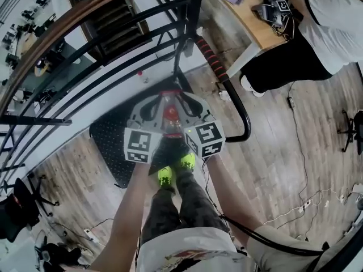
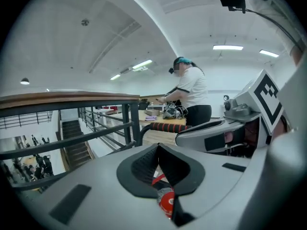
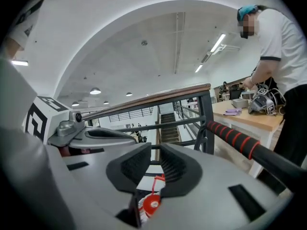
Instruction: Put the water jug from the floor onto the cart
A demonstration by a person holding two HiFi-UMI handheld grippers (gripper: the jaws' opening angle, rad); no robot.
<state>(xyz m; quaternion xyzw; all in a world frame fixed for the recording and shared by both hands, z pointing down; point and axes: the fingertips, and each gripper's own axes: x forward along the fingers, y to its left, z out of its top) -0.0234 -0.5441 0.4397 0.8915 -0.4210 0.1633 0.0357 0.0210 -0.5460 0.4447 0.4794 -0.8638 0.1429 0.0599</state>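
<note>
A pale wooden plank floor (image 1: 272,152) is spreading across the head view. A black metal railing (image 1: 189,10) with a brown wooden top rail is running along its far side. Near the railing a low cart (image 1: 110,146) with a black perforated platform is standing, and its black tubular push handle (image 1: 211,55), wrapped in a red-and-black striped grip, is rising at the right. Further off, a person in a white shirt (image 1: 332,21) is bending over a light wooden table (image 1: 244,16). The wearer's neon yellow-green shoes (image 1: 165,177) are standing at the platform's near edge.

The two grey grippers are hanging side by side above the platform, each carrying a white cube with black square markers. Between them a clear plastic water jug (image 1: 170,118) is showing its top. Its base is lying hidden under the grippers, so I cannot tell what it is resting on.

The left gripper (image 2: 158,150) is holding its black ribbed pads pressed together. It is pinching the thin red carrying handle (image 2: 158,180) that is coming up from the jug's round red cap (image 2: 166,202). The right gripper (image 3: 156,150) is keeping its pads narrowly parted, with the railing showing through the gap. The same red handle is running up between them without being squeezed.
</note>
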